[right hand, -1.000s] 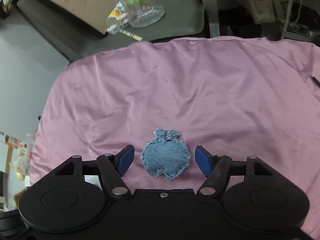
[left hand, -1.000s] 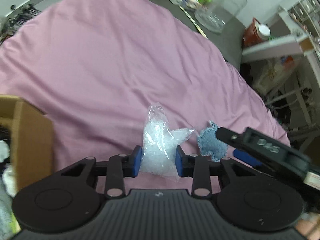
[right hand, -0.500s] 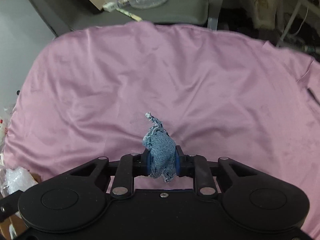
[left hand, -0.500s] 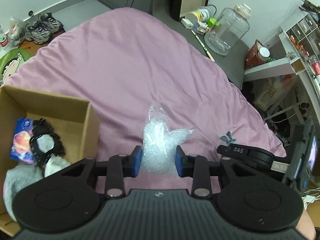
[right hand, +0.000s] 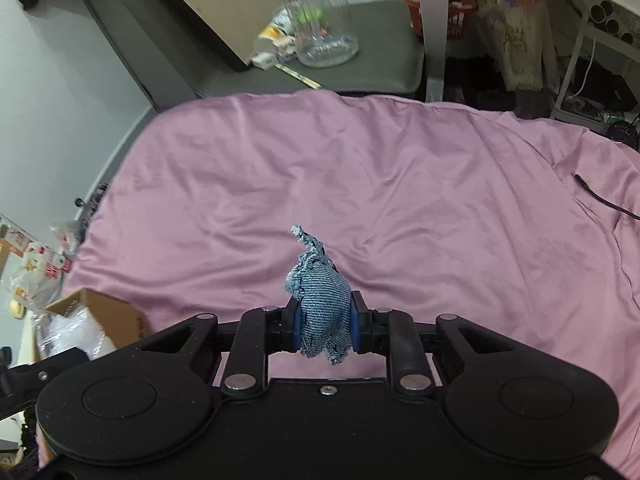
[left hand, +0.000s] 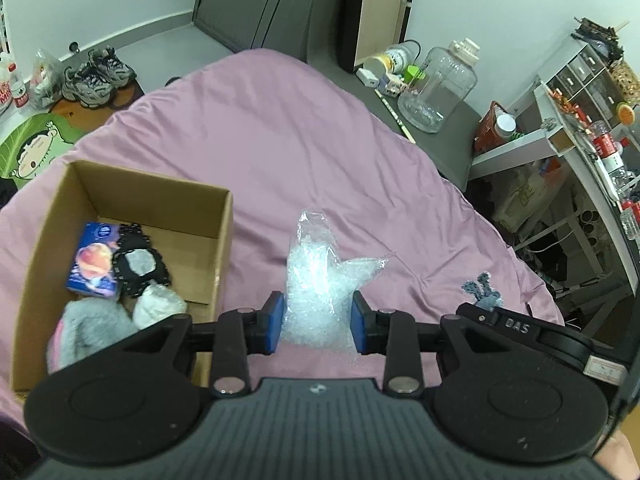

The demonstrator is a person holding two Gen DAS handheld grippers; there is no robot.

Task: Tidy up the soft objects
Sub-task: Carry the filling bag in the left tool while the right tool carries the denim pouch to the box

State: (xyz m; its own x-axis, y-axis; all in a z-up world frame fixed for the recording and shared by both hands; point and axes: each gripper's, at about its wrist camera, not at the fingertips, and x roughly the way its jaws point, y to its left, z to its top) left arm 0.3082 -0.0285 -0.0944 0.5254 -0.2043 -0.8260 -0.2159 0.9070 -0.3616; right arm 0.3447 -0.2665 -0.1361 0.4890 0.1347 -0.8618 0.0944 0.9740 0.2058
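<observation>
The wide pink bedsheet (left hand: 280, 152) is sitting farther beneath both cameras than a second ago, and the open brown cardboard box (left hand: 224, 216), then only a corner at the frame edge, is now showing its whole interior in the left wrist view — both hands are lifting and swinging toward it, which I read as the carry-to-box step of the tidying. The left gripper (left hand: 318, 320) is clamping the crinkled clear plastic bag of pale filling (left hand: 316, 276) between its blue pads, just as it was a second back, the bag now hanging beside the box's near wall. The bigger change is on the right: the right gripper (right hand: 323, 326), which was standing wide around the small blue denim apple-shaped pouch (right hand: 324, 304) lying flat on the sheet, is now pinching it narrow and holding it clear of the fabric, its frayed stalk pointing away from the camera. The box is already holding a grey plush item (left hand: 92, 324), a black-framed piece and a small blue printed packet (left hand: 94, 260); its near corner is hiding behind the left gripper's body, so the free room there is hard to judge. In the left view only the pouch's frayed top is peeking over the right gripper — the rest is hidden.
</observation>
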